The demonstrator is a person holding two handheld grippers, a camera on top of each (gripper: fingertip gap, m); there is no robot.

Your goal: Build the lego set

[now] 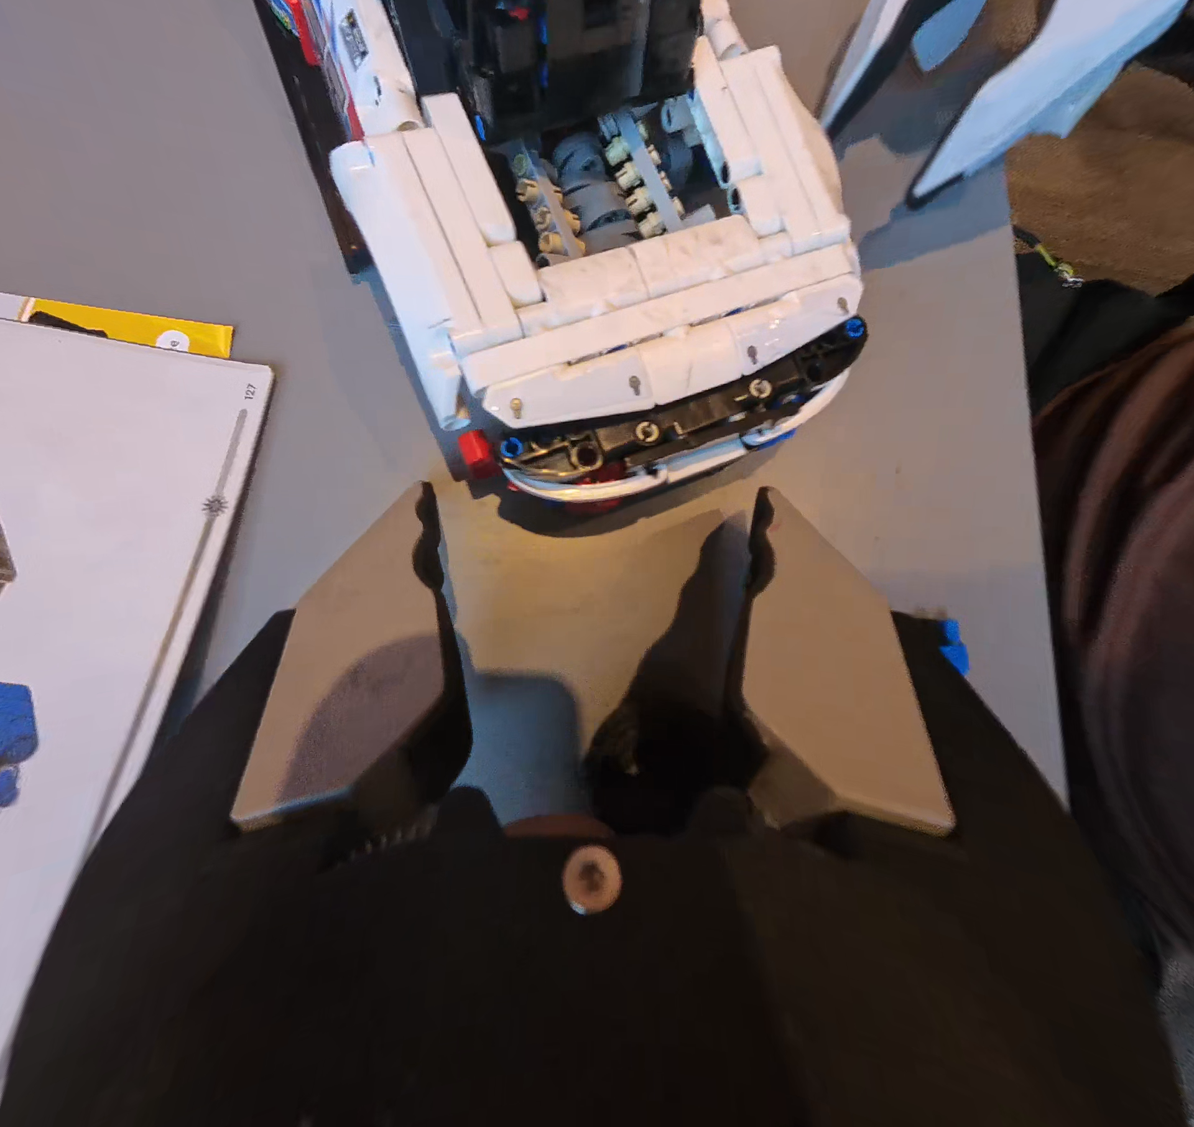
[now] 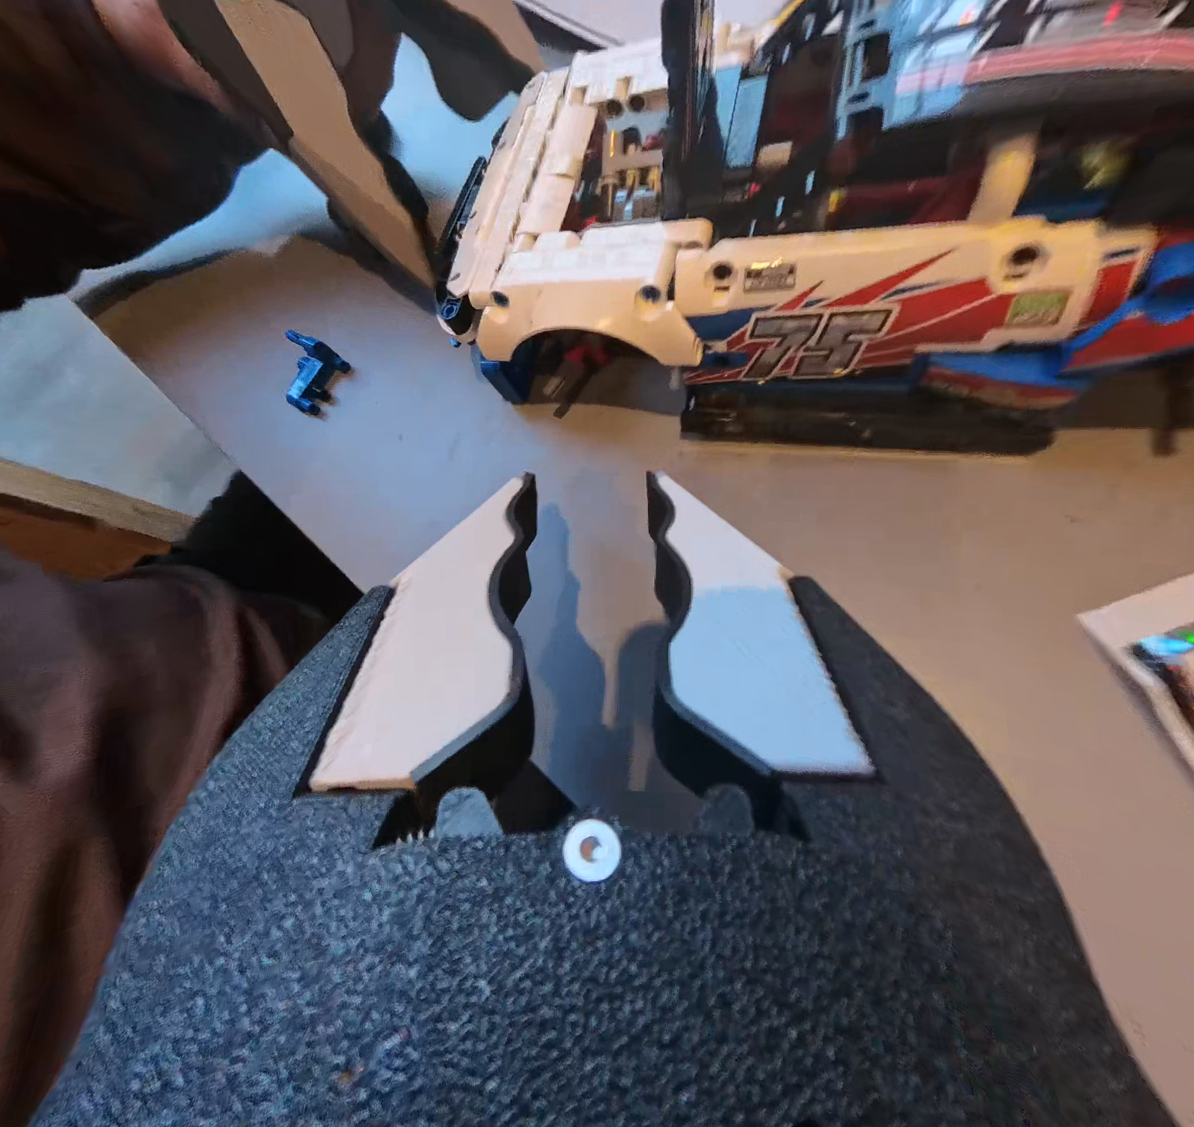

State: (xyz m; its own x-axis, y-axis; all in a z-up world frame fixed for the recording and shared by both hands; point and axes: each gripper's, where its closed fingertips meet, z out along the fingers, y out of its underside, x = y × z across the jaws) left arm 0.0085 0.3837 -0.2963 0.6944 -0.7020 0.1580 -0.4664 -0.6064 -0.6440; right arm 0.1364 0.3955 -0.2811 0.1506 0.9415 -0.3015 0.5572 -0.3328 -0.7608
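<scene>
A white lego race car (image 1: pixel 601 269) with red and blue side stickers stands on the grey table, its open engine bay and black front bumper facing me. My left gripper (image 1: pixel 594 501) is open and empty, just short of the bumper. In the right wrist view the car (image 2: pixel 807 295) shows side-on, and the left gripper (image 2: pixel 387 223) reaches its nose from the upper left. My right gripper (image 2: pixel 591 482) is open and empty above bare table. A small blue lego piece (image 2: pixel 313 372) lies loose on the table left of the car's nose; it also shows in the left wrist view (image 1: pixel 953 643).
An open instruction booklet (image 1: pixel 110 547) lies at the left, with a yellow sheet (image 1: pixel 129 327) behind it. A printed sheet (image 2: pixel 1156 676) lies at the right edge. A person's brown sleeve (image 2: pixel 97 740) is at the left. The table edge (image 1: pixel 1027 450) runs along the right. To reach the small blue lego piece (image 2: pixel 313 372) in a straight line is about 8 centimetres for my left fingers, about 15 centimetres for my right.
</scene>
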